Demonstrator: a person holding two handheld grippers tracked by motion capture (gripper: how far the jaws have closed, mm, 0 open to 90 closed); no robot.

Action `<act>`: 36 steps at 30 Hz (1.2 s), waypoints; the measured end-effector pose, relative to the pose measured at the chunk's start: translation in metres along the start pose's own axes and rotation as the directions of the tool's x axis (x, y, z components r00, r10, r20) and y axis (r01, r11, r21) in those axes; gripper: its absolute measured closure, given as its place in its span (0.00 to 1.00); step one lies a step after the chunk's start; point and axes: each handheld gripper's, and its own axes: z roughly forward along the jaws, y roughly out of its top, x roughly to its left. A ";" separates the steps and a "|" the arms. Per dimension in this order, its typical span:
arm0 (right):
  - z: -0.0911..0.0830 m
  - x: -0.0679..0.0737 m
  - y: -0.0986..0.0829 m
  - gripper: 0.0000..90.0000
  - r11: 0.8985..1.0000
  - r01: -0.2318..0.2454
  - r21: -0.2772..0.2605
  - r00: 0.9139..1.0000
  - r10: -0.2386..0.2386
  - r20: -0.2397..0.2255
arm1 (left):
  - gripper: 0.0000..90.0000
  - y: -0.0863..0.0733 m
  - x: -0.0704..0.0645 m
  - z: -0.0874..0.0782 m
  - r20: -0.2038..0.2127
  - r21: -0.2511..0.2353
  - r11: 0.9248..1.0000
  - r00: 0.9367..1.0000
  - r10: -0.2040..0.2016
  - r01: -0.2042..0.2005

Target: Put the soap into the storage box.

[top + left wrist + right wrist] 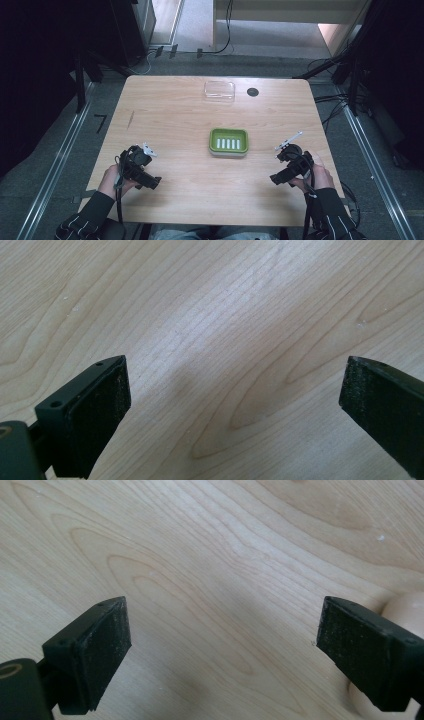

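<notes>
A green tray [228,141] holding several white cylinders [229,143] sits at the middle of the wooden table [175,115]. A clear plastic lid [219,91] lies near the far edge. My left gripper [150,182] rests low at the front left, jaws pointing right, open with nothing between them. Its open jaws frame bare wood in the left gripper view [235,390]. My right gripper [279,178] sits at the front right, pointing left, also open and empty [225,635]. Both stay well short of the tray.
A small dark round hole [253,92] marks the table beside the lid. Cables and dark stands surround the table on the floor. A fingertip [407,611] shows behind the right jaw in the right gripper view.
</notes>
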 end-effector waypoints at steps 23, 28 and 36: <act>-0.007 -0.030 -0.005 0.09 0.997 -0.082 -0.015 0.996 0.083 0.039 | 0.01 0.001 0.000 0.001 0.005 0.006 1.000 1.000 0.002 -0.002; -0.008 -0.038 -0.008 0.09 0.994 -0.108 -0.016 0.992 0.108 0.058 | 0.01 0.000 0.001 0.001 0.006 0.007 1.000 1.000 0.002 -0.002; -0.005 -0.055 -0.010 0.09 0.990 -0.144 -0.002 0.986 0.144 0.082 | 0.01 0.000 0.001 0.001 0.001 0.002 1.000 1.000 -0.003 0.003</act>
